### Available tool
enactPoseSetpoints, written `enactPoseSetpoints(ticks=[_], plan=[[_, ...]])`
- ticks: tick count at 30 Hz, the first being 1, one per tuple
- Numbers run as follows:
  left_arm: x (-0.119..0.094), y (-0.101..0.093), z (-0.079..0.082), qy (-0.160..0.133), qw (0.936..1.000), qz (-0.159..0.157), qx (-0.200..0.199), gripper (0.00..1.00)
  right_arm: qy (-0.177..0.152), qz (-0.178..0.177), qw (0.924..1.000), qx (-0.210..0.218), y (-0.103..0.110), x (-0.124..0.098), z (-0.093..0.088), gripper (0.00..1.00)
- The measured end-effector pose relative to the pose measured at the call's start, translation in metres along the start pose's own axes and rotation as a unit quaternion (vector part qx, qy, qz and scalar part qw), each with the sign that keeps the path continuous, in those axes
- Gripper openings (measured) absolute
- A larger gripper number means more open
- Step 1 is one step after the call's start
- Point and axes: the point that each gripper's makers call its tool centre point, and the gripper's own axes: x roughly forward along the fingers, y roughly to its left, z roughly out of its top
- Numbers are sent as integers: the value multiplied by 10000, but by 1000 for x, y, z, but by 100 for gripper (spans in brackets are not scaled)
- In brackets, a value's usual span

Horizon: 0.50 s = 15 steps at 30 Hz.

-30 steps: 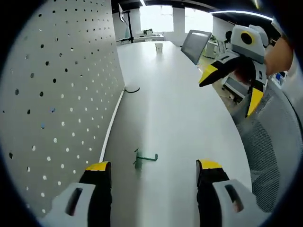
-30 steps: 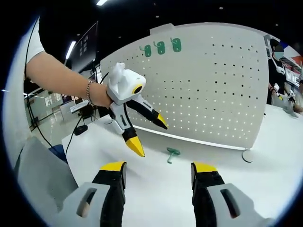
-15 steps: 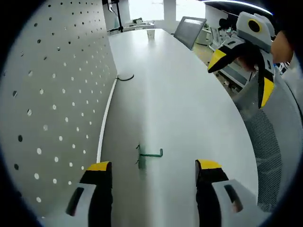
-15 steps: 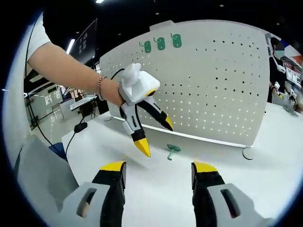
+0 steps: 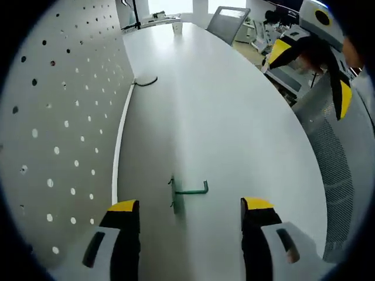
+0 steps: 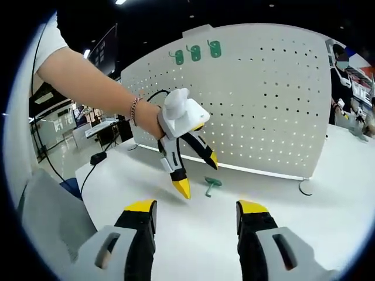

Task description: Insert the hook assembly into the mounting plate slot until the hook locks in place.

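Note:
A green hook (image 5: 186, 192) lies flat on the white table (image 5: 234, 129), just ahead of my left gripper (image 5: 190, 206), which is open with the hook between the lines of its jaws. In the right gripper view the same hook (image 6: 210, 185) lies on the table in front of the white pegboard (image 6: 275, 99). The left gripper (image 6: 198, 174) hangs open just above and left of it, held by a person's hand. My right gripper (image 6: 196, 208) is open and holds nothing; it also appears at the top right (image 5: 310, 76) of the left gripper view.
Three green hooks (image 6: 195, 53) hang at the pegboard's top. The pegboard (image 5: 53, 117) stands along the table's left side, with a black cable (image 5: 145, 82) at its foot. A paper cup (image 5: 176, 27) and grey chair (image 5: 228, 17) are at the far end. A mesh chair (image 5: 337, 170) stands right.
My left gripper has moved forward and down toward the green hook, which now lies closer to its jaws. The right gripper has stayed about where it was.

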Motion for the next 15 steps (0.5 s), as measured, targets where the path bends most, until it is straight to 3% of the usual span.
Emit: enactPoseSetpoints(ticks=[7,8,15], plan=[[11,-2,-4,83,9999,-120,-16,72,-32,9,10000,81,-1,1,0,52],[10,0,-2,53,9999,-76,135,71,-36,11,10000,82,0,1,0,52],[10,3,0,-35,9999,-88,89,69,-57,7,10000,41,0,0,2,51]])
